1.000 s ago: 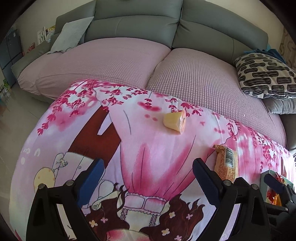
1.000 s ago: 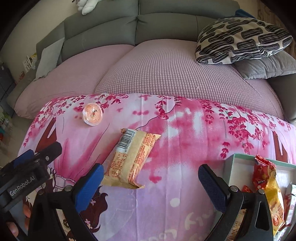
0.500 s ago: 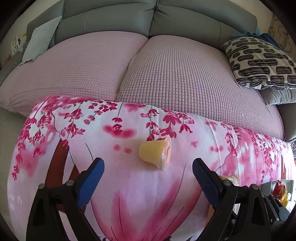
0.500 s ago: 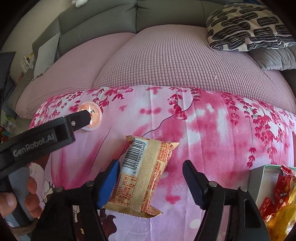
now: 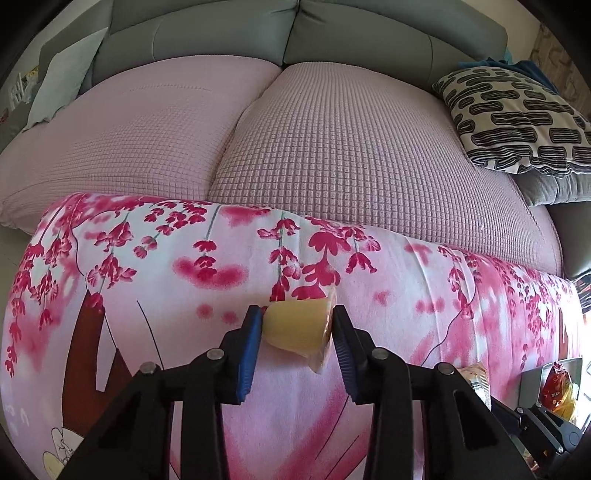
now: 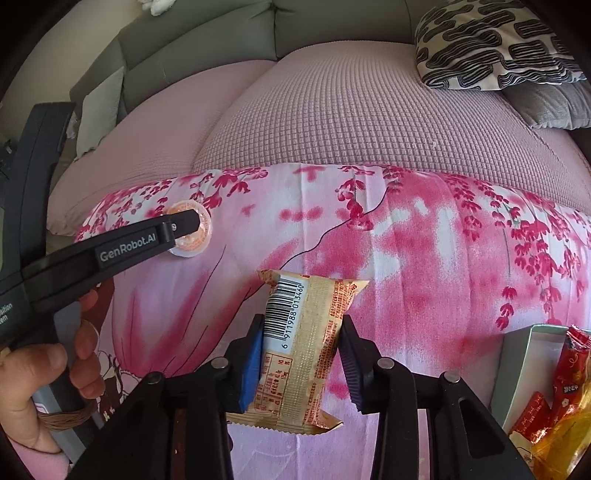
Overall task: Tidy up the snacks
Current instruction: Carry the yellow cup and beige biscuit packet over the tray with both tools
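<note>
We see a grey sofa [image 5: 229, 33] with pink quilted seat covers [image 5: 343, 147], a black-and-white patterned cushion [image 5: 517, 122] at its right end, and a pink cherry-blossom cloth [image 5: 147, 266] spread in front.

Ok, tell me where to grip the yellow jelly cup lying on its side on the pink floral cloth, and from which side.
Grip the yellow jelly cup end to end, base against one pad and lidded rim against the other, coming steeply from above. On its side, its tapered wall could slip out; the flat ends sit squarely. The left gripper jaws are closing just so.
</note>
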Motion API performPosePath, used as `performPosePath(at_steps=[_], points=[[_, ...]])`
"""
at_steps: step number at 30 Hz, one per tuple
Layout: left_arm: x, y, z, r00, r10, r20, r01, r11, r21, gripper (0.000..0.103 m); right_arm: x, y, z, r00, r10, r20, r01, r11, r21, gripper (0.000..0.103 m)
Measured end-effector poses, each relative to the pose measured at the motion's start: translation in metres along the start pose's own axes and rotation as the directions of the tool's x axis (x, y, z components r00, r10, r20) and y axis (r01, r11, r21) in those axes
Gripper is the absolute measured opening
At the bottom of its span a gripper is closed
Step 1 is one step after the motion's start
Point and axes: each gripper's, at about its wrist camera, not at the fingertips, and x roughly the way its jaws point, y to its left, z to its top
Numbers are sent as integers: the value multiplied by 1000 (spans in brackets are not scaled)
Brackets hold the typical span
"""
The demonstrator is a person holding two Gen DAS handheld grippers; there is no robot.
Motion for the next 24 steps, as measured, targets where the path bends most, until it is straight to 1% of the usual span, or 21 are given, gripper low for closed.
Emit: performPosePath(at_steps=[5, 9, 15, 17, 20, 24], points=[[-24, -5, -24, 1000, 0, 15, 1, 1000, -27, 39, -14, 0, -12, 1000, 4, 14, -4, 1000, -7, 40], [-49, -5, -50, 998, -47, 38, 50, 993, -107, 39, -26, -2, -26, 1000, -3, 15, 3, 1000, 1, 40], [-87, -20, -92, 991, -78, 108, 92, 987, -132, 39, -52, -9, -54, 999, -3, 41, 3, 1000, 4, 40], [-98, -25, -103, 987, -92, 129, 111, 983, -147, 39, -63, -14, -66, 999, -14, 49, 14, 1000, 11, 40], [-110, -32, -119, 983, -97, 155, 123, 977, -171, 39, -76, -27, -86, 998, -7, 55, 5, 999, 37, 40], [-122, -42, -142, 979, -123, 161, 153, 969, -191, 39, -90, -47, -112, 998, -15, 57, 10, 996, 85, 40]])
